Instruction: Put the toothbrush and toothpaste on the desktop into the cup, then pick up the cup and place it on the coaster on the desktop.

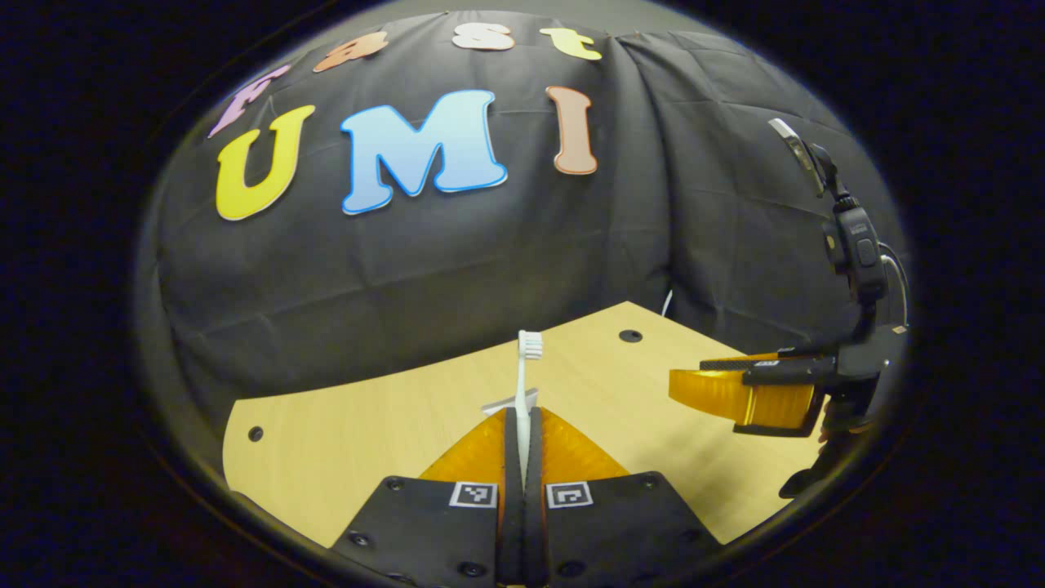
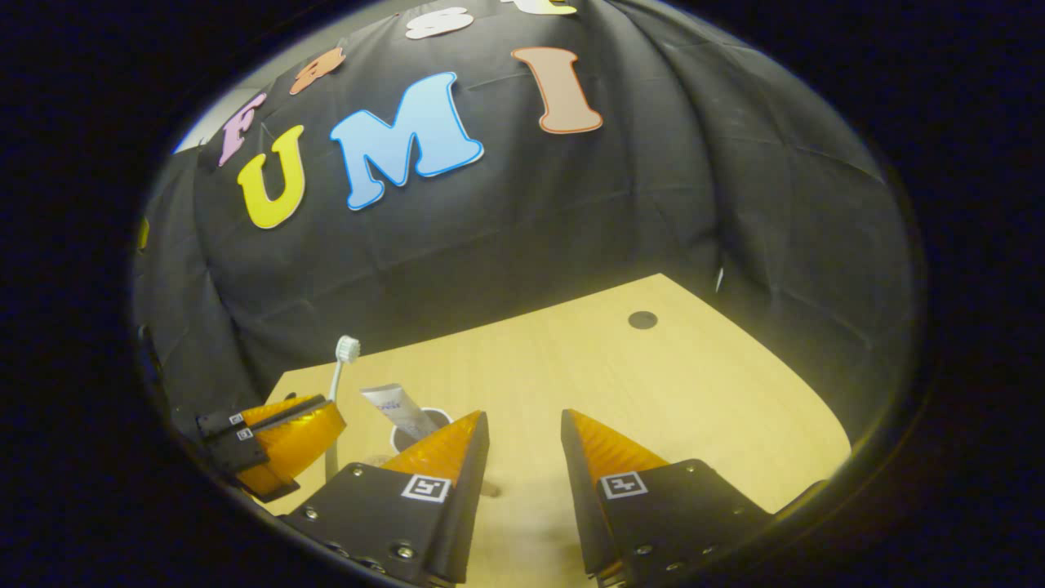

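One item in: toothpaste (image 2: 400,408) standing in cup (image 2: 420,431), far left of desktop (image 2: 653,392). Toothbrush (image 1: 525,384) clamped upright in left gripper (image 1: 522,425), not yet dropped. Right gripper (image 2: 522,429) apart, idle. Coaster unseen.

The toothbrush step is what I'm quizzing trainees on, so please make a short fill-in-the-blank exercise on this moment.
1. The left gripper is shut on the ____.
2. The toothpaste already stands in the ____.
3. The right gripper has its fingers ____ with nothing between them.
4. The toothbrush is held with its bristles pointing ____.

Missing words: toothbrush; cup; open; up
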Available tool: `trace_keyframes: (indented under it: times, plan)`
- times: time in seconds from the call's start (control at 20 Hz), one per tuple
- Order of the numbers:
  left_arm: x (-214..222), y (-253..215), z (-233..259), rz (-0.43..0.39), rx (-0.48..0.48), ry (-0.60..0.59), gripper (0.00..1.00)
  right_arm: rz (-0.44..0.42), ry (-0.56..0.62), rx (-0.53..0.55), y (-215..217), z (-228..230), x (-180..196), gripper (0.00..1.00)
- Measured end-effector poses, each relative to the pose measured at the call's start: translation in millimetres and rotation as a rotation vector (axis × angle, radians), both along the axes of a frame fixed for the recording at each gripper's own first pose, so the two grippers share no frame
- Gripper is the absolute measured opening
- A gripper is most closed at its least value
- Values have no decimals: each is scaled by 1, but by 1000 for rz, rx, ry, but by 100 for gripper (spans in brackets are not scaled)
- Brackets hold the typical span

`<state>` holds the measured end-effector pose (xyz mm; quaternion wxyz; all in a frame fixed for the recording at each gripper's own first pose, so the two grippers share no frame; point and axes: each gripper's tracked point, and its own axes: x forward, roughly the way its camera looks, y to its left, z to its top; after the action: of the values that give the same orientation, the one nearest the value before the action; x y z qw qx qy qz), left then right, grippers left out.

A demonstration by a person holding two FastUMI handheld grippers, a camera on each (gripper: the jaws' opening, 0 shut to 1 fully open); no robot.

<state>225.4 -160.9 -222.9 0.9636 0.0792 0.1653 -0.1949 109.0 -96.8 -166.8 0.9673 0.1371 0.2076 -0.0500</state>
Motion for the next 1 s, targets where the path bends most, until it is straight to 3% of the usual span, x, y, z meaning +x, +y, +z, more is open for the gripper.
trace_keyframes:
  times: [0.35, 0.7, 1.0]
  plan:
    - [39, -54, 10, -141, 16, -96, 8, -106, 49, -28, -48, -7, -19, 50]
    - [77, -43, 2, -124, -25, -155, 8, -144, 116, -63, -65, -26, -35, 50]
    - [83, -35, -14, -82, -71, -165, 8, -149, 161, -74, -67, -42, -50, 52]
